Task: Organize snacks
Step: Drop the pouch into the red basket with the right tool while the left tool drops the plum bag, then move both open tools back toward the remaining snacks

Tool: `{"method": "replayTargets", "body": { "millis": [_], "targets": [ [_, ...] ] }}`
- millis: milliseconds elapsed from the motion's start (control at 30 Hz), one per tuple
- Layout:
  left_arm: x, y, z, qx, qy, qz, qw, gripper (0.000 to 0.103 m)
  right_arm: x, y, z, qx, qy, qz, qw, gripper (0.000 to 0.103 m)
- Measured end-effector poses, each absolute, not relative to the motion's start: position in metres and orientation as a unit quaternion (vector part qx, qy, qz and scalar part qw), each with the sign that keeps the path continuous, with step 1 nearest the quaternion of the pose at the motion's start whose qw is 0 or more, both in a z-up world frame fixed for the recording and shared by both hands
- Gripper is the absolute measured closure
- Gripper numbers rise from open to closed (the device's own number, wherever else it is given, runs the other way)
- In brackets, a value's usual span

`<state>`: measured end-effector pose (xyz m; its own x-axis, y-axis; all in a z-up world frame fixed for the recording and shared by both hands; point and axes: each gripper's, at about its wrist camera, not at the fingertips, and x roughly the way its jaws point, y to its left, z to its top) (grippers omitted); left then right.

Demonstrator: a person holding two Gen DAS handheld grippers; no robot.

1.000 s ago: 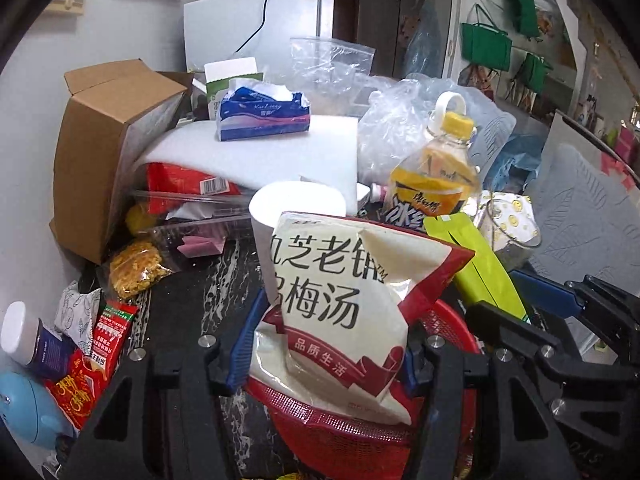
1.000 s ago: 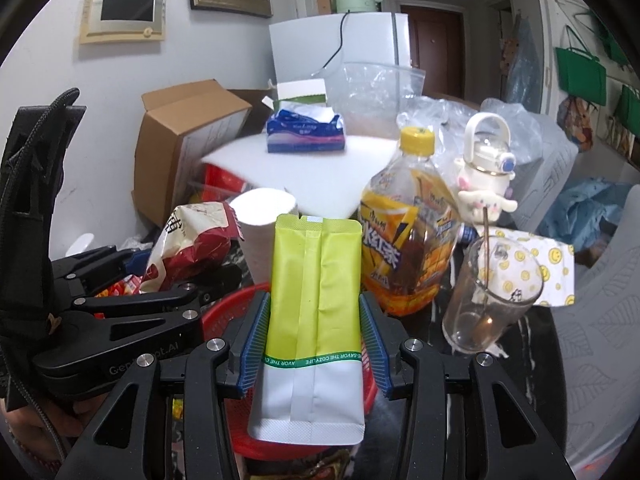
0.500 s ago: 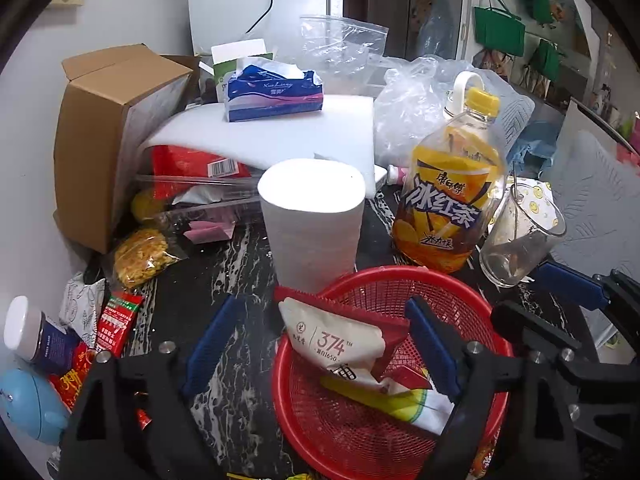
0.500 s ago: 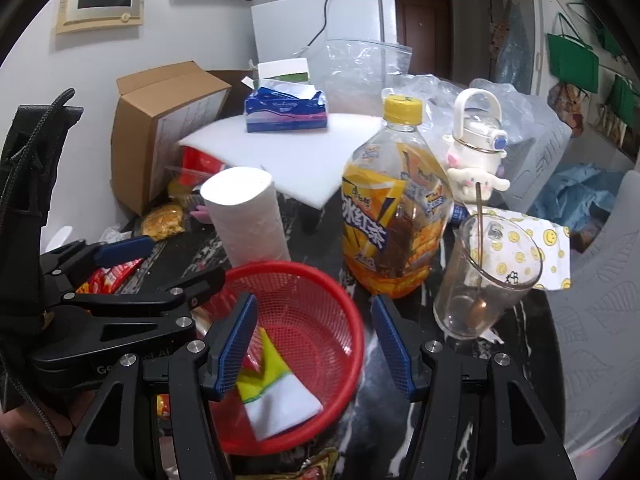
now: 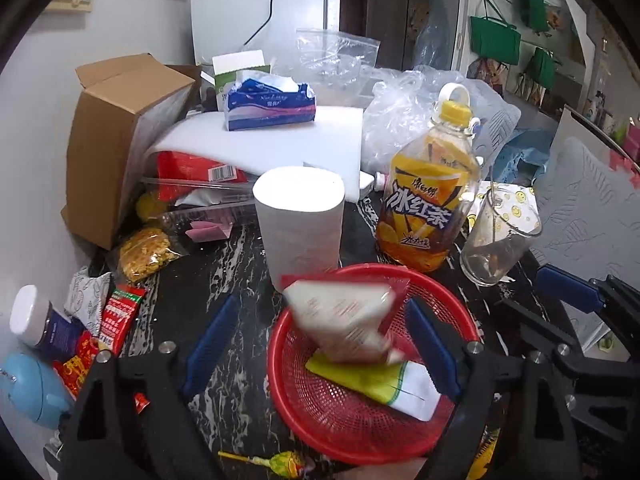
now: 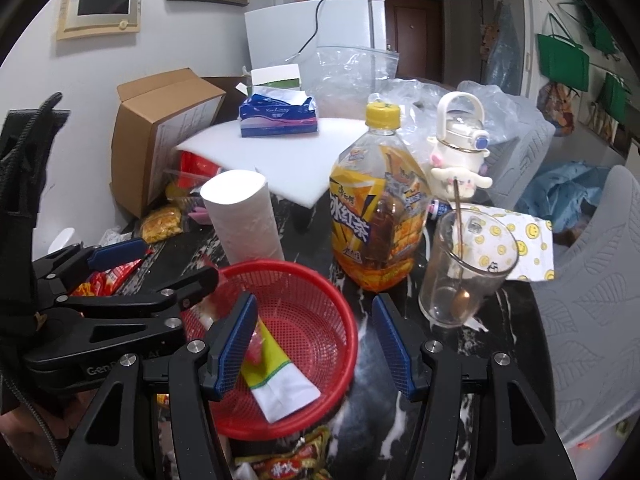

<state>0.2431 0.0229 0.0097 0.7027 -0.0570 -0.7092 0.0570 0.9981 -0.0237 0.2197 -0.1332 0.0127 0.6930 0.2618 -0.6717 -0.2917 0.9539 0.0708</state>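
Both snack packets are now in the red basket [image 5: 372,364], so the step in hand looks like the let-go and the clear-away before the next pick.

The left gripper [image 5: 320,344] has just been opening; its blue pads [image 5: 430,346] stand wide apart, and the red-and-white pouch [image 5: 344,320] between them is blurred, leaning against the basket's far rim and touched by neither pad. It seems to be dropping or settling onto the yellow-green packet [image 5: 376,384], which lies flat on the basket's floor.

The right gripper [image 6: 316,344] has also just been opening. Its jaws are apart and hold nothing; the left pad hangs over the basket's middle, the right pad just outside its right rim.

To do this well:
- Lift both grippers straight up from the basket so no pad catches the rim and tips it.
- Mind the glass cup [image 6: 464,268] and the iced-tea bottle [image 6: 376,216], both close beyond the basket's right side.
- The loose snacks left of the basket on the counter [image 5: 224,264], such as the red sachets [image 5: 120,316], look like the next candidates.
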Motion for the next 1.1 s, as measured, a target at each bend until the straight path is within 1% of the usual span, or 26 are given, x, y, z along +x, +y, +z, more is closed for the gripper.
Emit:
{"method": "replayTargets", "body": {
  "millis": [667, 1100],
  "targets": [
    [0.151, 0.012, 0.093, 0.013, 0.303, -0.036, 0.952, 0.018, 0.131, -0.148, 0.084, -0.022, 0.288, 0.142, 0.947, 0.043],
    [0.083, 0.005, 0.112, 0.013, 0.273, -0.06, 0.96, 0.018, 0.063, -0.16, 0.103, -0.023, 0.259, 0.13, 0.957, 0.043]
  ]
}}
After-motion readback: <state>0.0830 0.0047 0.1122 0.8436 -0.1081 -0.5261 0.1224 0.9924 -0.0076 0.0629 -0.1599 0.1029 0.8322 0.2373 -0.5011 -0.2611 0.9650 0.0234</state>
